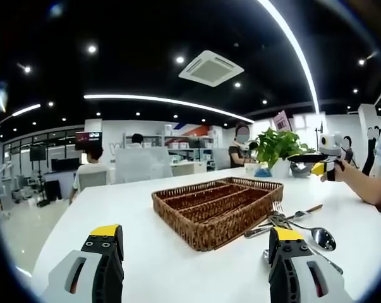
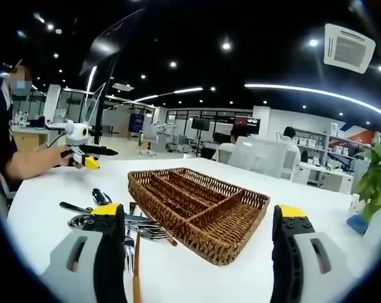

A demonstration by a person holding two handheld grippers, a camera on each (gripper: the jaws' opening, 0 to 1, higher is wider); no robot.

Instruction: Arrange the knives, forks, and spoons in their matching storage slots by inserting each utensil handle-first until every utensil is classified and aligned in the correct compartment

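A wicker tray [image 1: 218, 211] with long compartments sits on a white table [image 1: 146, 252]. In the left gripper view the left gripper [image 1: 193, 252] hovers above the table in front of the tray, jaws wide apart and holding nothing. A pile of cutlery [image 1: 291, 224] — spoons and forks — lies on the table just beside the tray. In the right gripper view the right gripper [image 2: 199, 237] is likewise spread open and empty, the pile beside its left jaw. A potted plant [image 1: 278, 151] stands beyond the tray.
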